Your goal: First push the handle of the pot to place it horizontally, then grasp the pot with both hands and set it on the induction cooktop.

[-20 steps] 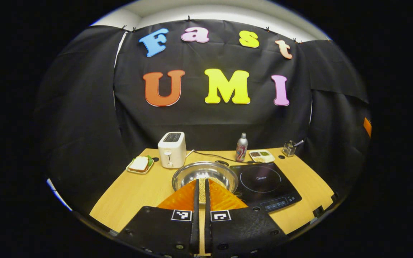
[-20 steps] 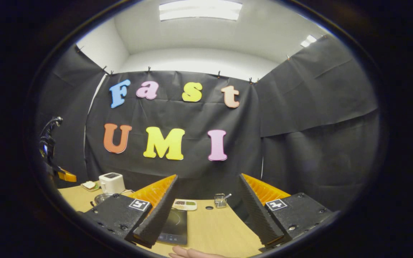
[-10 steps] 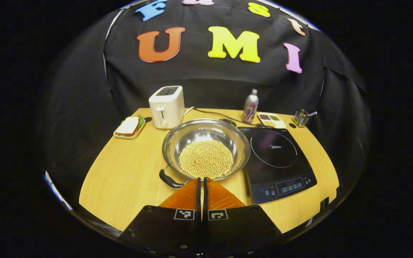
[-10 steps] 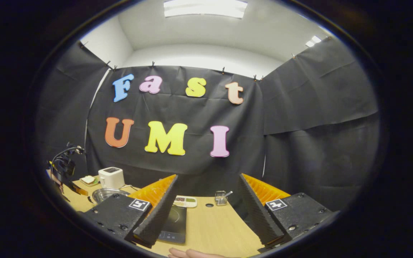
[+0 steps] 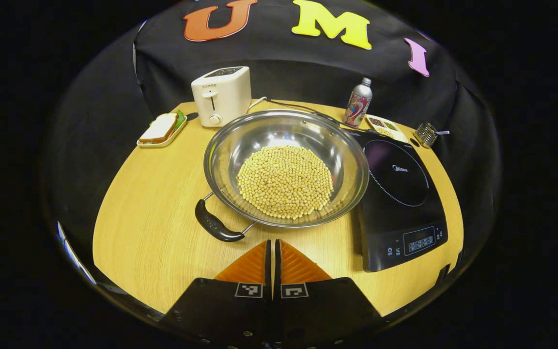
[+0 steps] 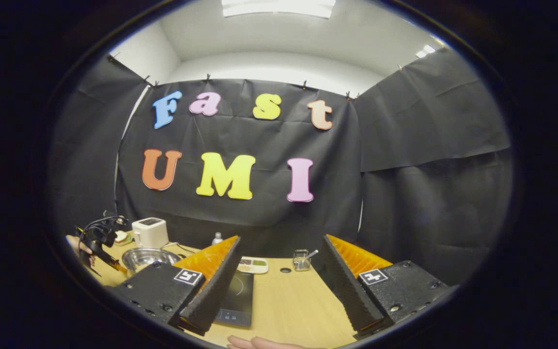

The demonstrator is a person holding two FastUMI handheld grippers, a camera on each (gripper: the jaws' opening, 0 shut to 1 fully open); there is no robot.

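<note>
- Hovering over the table [image 5: 148,228], my left gripper [image 5: 273,245] has its two orange fingers [image 5: 250,264] pressed together with nothing between them, tips just short of the pot [image 5: 286,167].
- The pot, a wide steel pan full of pale beans [image 5: 285,182], sits on the table with its right rim touching or overlapping the left edge of the cooktop [image 5: 400,194]; I cannot tell which.
- The pot's black handle [image 5: 215,225] sticks out at its near left, slanted, close to my left fingertips but apart from them.
- Behind the pot stand a white toaster [image 5: 222,95] and, to the left of that, a sandwich [image 5: 160,128] on a plate.
- Behind the cooktop are a can [image 5: 358,103], a small dish [image 5: 383,126] and a wire holder [image 5: 425,134].
- My right gripper [image 6: 279,276] is held well right of the pot, fingers [image 6: 344,281] spread wide and empty, above bare table beside the cooktop [image 6: 235,298].
- In the right gripper view the pot [image 6: 149,257] lies far left, with my left gripper [image 6: 100,240] and the hand [image 6: 79,245] holding it beside it.
</note>
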